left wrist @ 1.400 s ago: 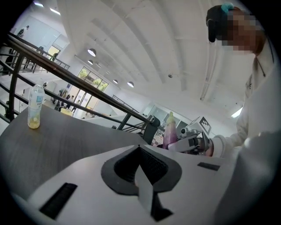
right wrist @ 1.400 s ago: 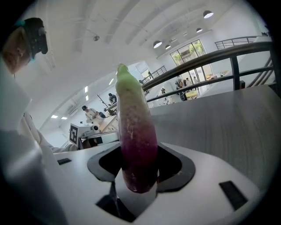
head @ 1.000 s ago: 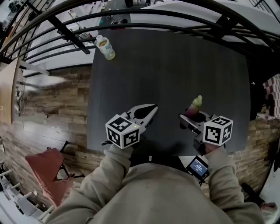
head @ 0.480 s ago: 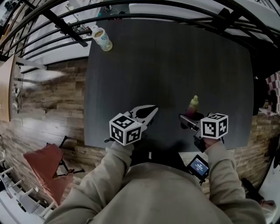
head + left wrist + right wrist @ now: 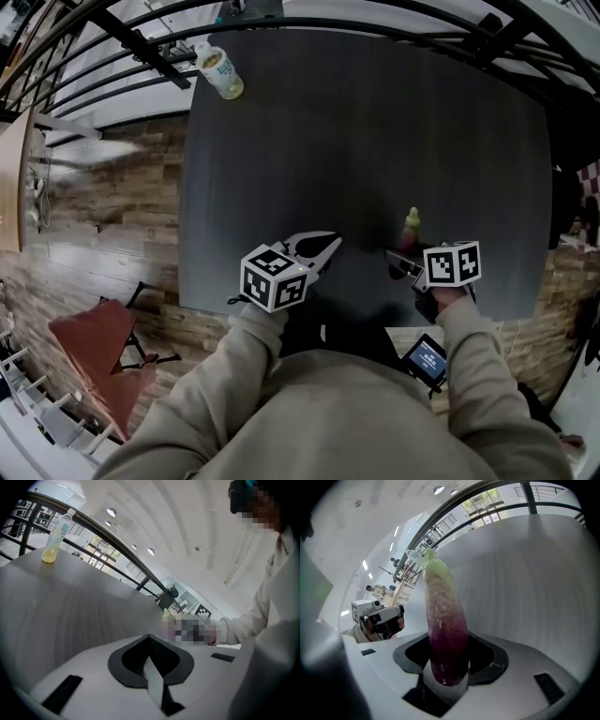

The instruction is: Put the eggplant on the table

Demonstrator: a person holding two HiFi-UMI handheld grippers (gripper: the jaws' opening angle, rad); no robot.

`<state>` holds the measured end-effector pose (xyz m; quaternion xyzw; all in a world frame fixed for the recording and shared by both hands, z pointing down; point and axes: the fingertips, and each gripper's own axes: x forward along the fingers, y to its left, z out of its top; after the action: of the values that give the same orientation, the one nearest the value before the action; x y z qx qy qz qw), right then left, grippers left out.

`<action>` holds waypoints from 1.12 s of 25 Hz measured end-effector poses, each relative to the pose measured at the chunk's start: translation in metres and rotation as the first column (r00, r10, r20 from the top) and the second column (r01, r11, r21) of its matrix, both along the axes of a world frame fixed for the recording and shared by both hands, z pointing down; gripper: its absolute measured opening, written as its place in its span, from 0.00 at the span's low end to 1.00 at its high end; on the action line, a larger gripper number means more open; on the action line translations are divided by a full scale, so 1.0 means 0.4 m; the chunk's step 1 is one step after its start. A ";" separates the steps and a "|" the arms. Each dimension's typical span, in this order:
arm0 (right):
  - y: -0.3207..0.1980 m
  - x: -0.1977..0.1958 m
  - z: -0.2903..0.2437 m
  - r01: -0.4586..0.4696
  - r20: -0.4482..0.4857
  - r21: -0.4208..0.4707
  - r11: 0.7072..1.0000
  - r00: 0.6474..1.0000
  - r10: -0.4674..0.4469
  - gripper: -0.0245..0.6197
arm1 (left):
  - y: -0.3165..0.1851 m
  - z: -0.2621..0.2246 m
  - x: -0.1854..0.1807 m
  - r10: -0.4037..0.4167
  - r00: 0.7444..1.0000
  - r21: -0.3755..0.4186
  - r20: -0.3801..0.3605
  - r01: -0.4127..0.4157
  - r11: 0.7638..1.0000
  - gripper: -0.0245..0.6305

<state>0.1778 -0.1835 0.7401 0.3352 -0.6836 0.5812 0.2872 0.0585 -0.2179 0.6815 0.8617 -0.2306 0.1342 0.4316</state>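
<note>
Both your sleeves [image 5: 253,347] reach over the near edge of the counter [image 5: 375,141]. Your left tongs [image 5: 330,244] are pressed together and empty, angled across the counter. Your right tongs [image 5: 403,260] tilt downward over the counter, pinching the eggplant [image 5: 411,225] by its purple end, green tip pointing away from you.

Head view sits high over the person, looking steeply down on the whole dark desk [image 5: 375,141], with the left gripper [image 5: 328,244] and right gripper [image 5: 401,257] near its bottom edge. Left gripper view rides low behind its own jaws, facing across the desk to the bottle [image 5: 55,538] at the far corner, which the head view shares. Right gripper view is close in, the eggplant [image 5: 443,634] filling its centre and the left gripper off to its left.
</note>
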 end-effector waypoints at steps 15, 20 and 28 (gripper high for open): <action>0.028 0.015 0.092 0.008 -0.024 -0.141 0.990 1.000 -0.012 0.38 | 0.031 0.023 -0.002 0.002 1.000 -0.040 0.001 -0.002 0.999 0.04; 0.023 0.017 0.099 0.003 -0.028 -0.139 0.990 1.000 -0.007 0.38 | 0.032 0.024 -0.004 -0.003 1.000 -0.041 0.005 0.004 0.999 0.04; 0.030 0.035 0.126 0.005 -0.072 -0.155 0.988 0.997 -0.016 0.38 | 0.035 0.036 -0.003 -0.002 1.000 -0.050 0.008 0.003 0.999 0.04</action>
<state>0.1916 -0.1716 0.7905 0.3293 -0.6273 0.6184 0.3401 0.0573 -0.2037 0.6960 0.8498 -0.2298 0.1427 0.4524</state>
